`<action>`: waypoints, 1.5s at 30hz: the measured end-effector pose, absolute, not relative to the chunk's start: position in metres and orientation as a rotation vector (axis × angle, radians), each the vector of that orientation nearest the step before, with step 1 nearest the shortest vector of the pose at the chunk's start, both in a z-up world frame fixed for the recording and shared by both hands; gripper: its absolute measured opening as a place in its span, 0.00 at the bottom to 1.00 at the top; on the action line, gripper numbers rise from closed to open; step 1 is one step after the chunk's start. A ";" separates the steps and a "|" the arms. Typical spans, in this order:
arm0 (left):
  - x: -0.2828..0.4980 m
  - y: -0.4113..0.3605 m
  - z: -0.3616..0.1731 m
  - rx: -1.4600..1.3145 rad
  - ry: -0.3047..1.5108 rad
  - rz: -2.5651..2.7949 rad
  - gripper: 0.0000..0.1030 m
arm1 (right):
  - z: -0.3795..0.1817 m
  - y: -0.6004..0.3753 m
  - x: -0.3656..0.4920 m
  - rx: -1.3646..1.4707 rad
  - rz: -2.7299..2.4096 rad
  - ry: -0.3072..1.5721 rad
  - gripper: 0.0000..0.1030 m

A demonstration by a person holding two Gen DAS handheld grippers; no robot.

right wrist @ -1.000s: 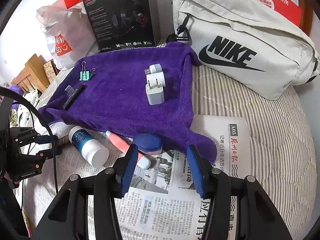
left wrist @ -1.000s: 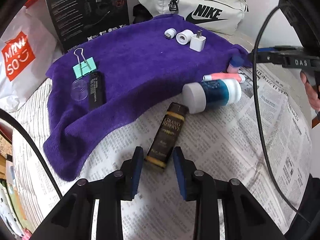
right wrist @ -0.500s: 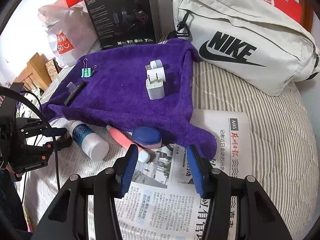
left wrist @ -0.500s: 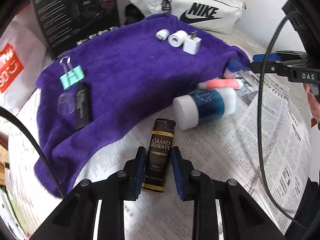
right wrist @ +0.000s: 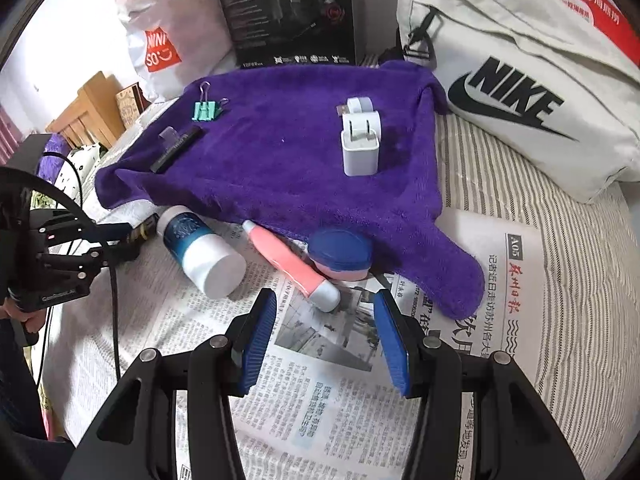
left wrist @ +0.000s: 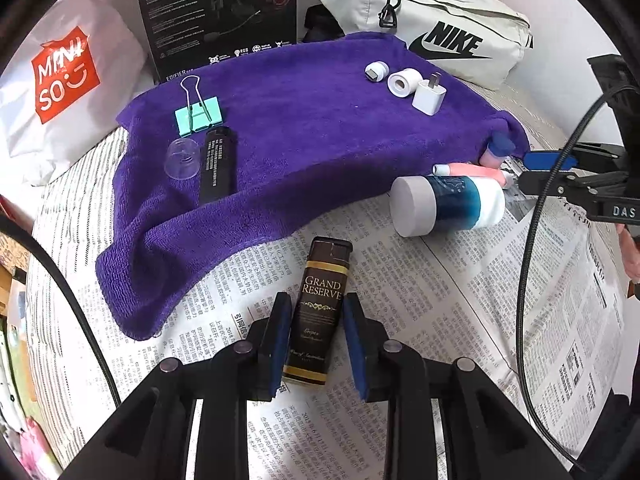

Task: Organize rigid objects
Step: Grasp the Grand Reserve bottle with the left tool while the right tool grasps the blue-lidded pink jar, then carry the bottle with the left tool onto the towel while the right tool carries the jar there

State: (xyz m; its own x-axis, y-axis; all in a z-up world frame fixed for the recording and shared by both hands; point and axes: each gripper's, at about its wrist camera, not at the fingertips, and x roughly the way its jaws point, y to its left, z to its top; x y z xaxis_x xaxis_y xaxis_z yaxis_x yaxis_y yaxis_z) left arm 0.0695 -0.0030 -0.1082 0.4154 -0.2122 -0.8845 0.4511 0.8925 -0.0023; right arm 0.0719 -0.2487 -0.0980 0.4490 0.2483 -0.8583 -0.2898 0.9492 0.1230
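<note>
My left gripper (left wrist: 314, 340) is shut on a brown "Grand Reserve" lighter (left wrist: 316, 312), held just above the newspaper (left wrist: 440, 300). A blue-and-white bottle (left wrist: 446, 206) lies beyond it, beside a pink tube (left wrist: 472, 170) and a blue-lidded jar (left wrist: 498, 148). On the purple towel (left wrist: 312, 128) lie a green binder clip (left wrist: 198, 114), a black lighter (left wrist: 216, 164), a clear cap (left wrist: 182, 158) and a white charger (left wrist: 428, 98). My right gripper (right wrist: 326, 336) is open over the newspaper (right wrist: 328, 400), just short of the pink tube (right wrist: 292, 264) and the jar (right wrist: 340, 252).
A Nike bag (right wrist: 516, 80), a black headset box (right wrist: 288, 8) and a Miniso bag (right wrist: 168, 36) line the back. Two white adapters (left wrist: 394, 78) lie behind the charger. The bed's striped cover (right wrist: 580, 280) shows to the right.
My left gripper moved forward around the brown lighter and closed on it. My right gripper crept slightly toward the pink tube and jar, still open.
</note>
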 end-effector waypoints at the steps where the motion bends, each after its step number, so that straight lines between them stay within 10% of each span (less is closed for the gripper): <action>1: 0.070 -0.003 -0.108 0.254 1.066 -0.422 0.25 | -0.099 -0.250 0.073 -0.038 0.332 1.055 0.49; 45: 0.058 0.015 -0.108 0.253 1.066 -0.347 0.25 | -0.113 -0.277 0.060 0.028 0.158 1.046 0.35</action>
State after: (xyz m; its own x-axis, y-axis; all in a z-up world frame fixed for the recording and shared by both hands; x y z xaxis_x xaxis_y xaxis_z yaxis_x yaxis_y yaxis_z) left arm 0.0576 0.0150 -0.1080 0.4383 -0.1548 -0.8854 0.3956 0.9177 0.0354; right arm 0.0603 -0.2768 -0.1134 0.4906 0.1432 -0.8596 -0.1164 0.9883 0.0982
